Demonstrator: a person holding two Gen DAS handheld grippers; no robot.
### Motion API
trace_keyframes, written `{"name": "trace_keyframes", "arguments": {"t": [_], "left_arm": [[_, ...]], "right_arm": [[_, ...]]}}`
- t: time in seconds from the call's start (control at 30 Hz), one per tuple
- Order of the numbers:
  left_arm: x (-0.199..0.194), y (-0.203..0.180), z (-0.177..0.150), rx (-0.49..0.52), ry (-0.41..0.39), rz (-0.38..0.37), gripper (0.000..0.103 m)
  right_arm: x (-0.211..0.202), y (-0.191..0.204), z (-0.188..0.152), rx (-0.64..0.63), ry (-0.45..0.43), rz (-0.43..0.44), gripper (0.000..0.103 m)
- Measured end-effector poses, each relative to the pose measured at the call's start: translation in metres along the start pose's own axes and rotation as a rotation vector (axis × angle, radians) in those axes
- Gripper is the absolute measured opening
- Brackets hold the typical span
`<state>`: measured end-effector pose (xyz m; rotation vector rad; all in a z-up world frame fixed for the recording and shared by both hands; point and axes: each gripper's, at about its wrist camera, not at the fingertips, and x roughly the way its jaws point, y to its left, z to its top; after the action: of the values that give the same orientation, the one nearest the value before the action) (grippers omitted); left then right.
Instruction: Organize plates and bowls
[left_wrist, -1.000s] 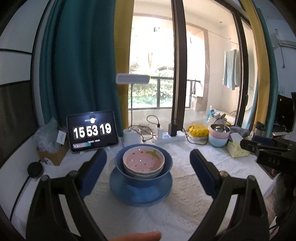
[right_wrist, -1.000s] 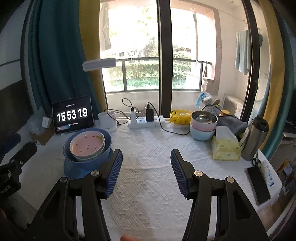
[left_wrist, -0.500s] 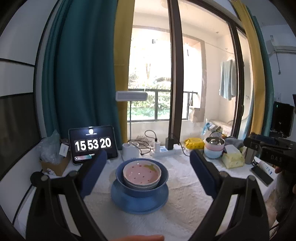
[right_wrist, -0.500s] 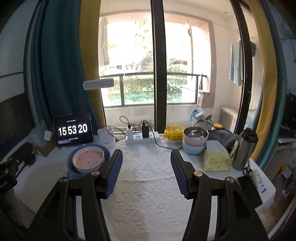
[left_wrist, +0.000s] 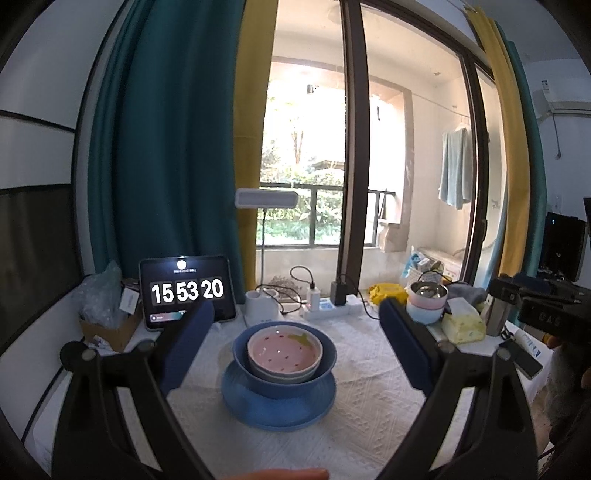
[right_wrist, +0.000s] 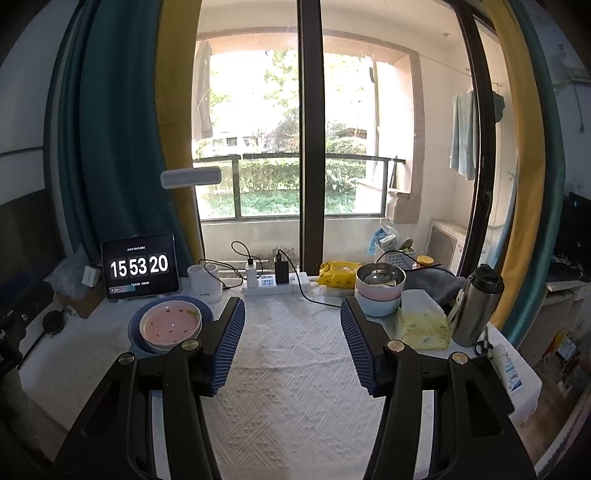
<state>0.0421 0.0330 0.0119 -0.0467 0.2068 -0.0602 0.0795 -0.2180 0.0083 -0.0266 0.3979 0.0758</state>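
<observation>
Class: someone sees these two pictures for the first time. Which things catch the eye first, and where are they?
The pink bowl nested in a blue bowl on a blue plate sits mid-table, framed by the open left gripper. Behind it at left, a tablet clock glows against teal curtains.

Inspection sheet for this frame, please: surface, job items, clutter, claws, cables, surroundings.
Surface: table under a white textured cloth.
Job's things: pink bowl nested in blue bowl on blue plate; second bowl stack at back right.
Clutter: clock tablet, tissue pack, steel flask, yellow pouch.
Claws: left claw open, empty; right claw open, empty.
Cables: power strip with black leads.
Surroundings: window, teal curtain.
</observation>
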Motion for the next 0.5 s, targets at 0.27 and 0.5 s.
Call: {"name": "trace_keyframes", "arguments": {"t": [0.27,0.5], "left_arm": [[0.0001,0.0027,-0.0018,-0.005,0.008,-0.001,0.092],[0.0,0.0043,-0.0018,-0.022,0.014,0.009,0.092]], "right_arm": [[-0.0008,0.003,0.0009,-0.001,-0.002,0.01,0.057],[-0.0005,0.0028,0.0007,0.007,0.01,0.018,0.057]]}}
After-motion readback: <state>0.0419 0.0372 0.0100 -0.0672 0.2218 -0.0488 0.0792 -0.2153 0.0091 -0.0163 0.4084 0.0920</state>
